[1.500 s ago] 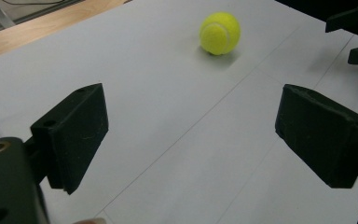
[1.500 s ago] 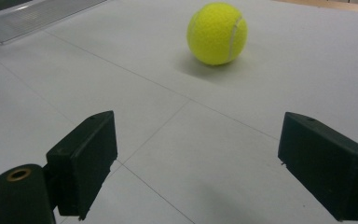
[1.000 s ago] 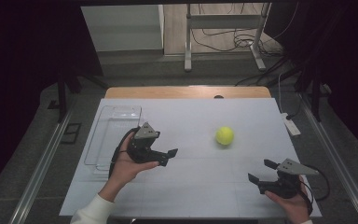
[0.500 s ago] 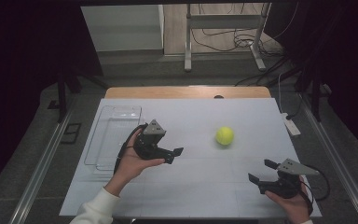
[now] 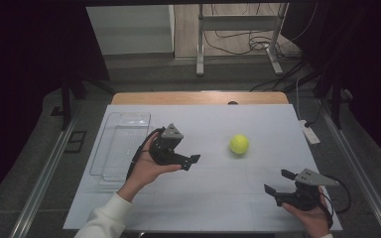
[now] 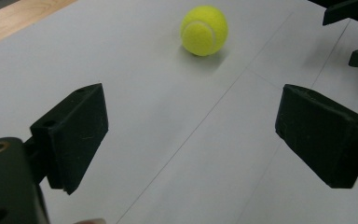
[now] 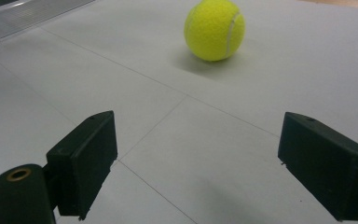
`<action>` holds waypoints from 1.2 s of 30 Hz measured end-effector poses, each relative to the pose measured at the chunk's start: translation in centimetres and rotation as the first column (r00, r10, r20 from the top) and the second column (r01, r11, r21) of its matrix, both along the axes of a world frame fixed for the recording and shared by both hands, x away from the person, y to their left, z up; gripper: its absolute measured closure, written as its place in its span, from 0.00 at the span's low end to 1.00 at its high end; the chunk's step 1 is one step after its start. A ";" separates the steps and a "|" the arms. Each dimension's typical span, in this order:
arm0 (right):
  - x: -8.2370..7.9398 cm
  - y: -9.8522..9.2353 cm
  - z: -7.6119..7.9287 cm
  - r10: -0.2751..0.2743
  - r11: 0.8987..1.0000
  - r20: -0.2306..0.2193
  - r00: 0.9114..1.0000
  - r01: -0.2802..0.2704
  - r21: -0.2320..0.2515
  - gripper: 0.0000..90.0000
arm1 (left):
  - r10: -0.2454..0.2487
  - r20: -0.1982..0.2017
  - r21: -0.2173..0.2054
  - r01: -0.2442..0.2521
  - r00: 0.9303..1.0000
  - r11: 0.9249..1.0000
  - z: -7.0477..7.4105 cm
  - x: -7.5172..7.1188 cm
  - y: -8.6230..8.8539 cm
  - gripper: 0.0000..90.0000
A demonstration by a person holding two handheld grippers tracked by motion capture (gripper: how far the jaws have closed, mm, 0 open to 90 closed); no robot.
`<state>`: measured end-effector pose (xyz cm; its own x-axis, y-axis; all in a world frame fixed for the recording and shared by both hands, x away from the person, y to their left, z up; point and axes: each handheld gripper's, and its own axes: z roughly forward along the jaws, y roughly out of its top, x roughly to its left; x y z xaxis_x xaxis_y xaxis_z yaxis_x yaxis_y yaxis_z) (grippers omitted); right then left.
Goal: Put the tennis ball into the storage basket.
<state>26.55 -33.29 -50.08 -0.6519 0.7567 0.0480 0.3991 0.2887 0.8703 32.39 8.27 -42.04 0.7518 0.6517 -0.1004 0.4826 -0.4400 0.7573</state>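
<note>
A yellow tennis ball (image 5: 239,144) lies right of centre on the white mat (image 5: 213,198). My left gripper (image 5: 188,162) hovers left of the ball, jaws open and pointing toward it, nothing between them. In the left gripper view the ball (image 6: 204,30) sits ahead of the wide-spread jaws, and the right gripper (image 6: 340,37) shows at the top right. My right gripper (image 5: 278,182) rests near the front right corner, open and empty. Its own view has the ball (image 7: 214,29) ahead, between and beyond the jaws.
A clear plastic tray (image 5: 121,144) stands empty on the mat's left side, behind the left hand; its edge (image 7: 32,14) shows in the right gripper view. A white power strip (image 5: 308,133) lies off the mat's right edge. Bare wooden tabletop (image 5: 198,97) borders the back.
The left hand has carried its gripper to the right and slightly away from the person, closer to the ball. The right gripper and the ball have stayed put.
</note>
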 end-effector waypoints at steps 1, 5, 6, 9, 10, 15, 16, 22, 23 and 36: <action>0.0 0.0 0.0 0.000 1.000 0.001 1.000 0.000 0.000 0.13 | 0.000 -0.001 0.001 0.000 1.000 1.000 0.0 0.1 -0.1 0.12; 0.0 0.0 0.0 0.002 1.000 0.002 1.000 -0.002 -0.001 0.13 | -0.004 -0.005 0.010 0.004 1.000 1.000 0.0 0.4 -0.6 0.12; 0.0 0.0 0.0 0.003 1.000 0.003 1.000 -0.003 -0.001 0.13 | -0.008 -0.005 0.018 0.008 1.000 1.000 0.0 0.5 -0.7 0.12; 0.0 0.0 0.0 0.002 1.000 0.003 1.000 -0.002 -0.004 0.13 | -0.009 -0.003 0.019 0.009 1.000 1.000 0.0 0.7 -0.9 0.12; 0.0 0.0 0.0 0.001 1.000 0.002 1.000 -0.001 -0.004 0.13 | -0.009 -0.004 0.023 0.010 1.000 1.000 0.0 0.8 -1.0 0.12; 0.0 0.0 0.0 -0.001 1.000 0.002 1.000 0.001 -0.005 0.13 | -0.010 -0.007 0.025 0.010 1.000 1.000 0.0 1.2 -1.4 0.12; 0.0 0.0 0.0 -0.001 1.000 0.002 1.000 0.001 -0.005 0.13 | -0.010 -0.007 0.025 0.010 1.000 1.000 0.0 1.2 -1.4 0.12; 0.1 0.0 -0.1 0.003 1.000 0.000 1.000 -0.003 -0.006 0.13 | -0.023 -0.014 0.029 0.024 1.000 0.999 -0.1 1.5 -2.1 0.12; 0.1 0.0 -0.1 0.003 1.000 0.000 1.000 -0.003 -0.004 0.13 | -0.023 -0.014 0.030 0.023 1.000 0.999 -0.1 1.6 -2.2 0.12; 0.1 0.0 -0.2 0.002 1.000 -0.003 1.000 -0.002 -0.004 0.13 | -0.039 -0.028 0.036 0.040 0.999 0.999 -0.1 2.7 -3.6 0.12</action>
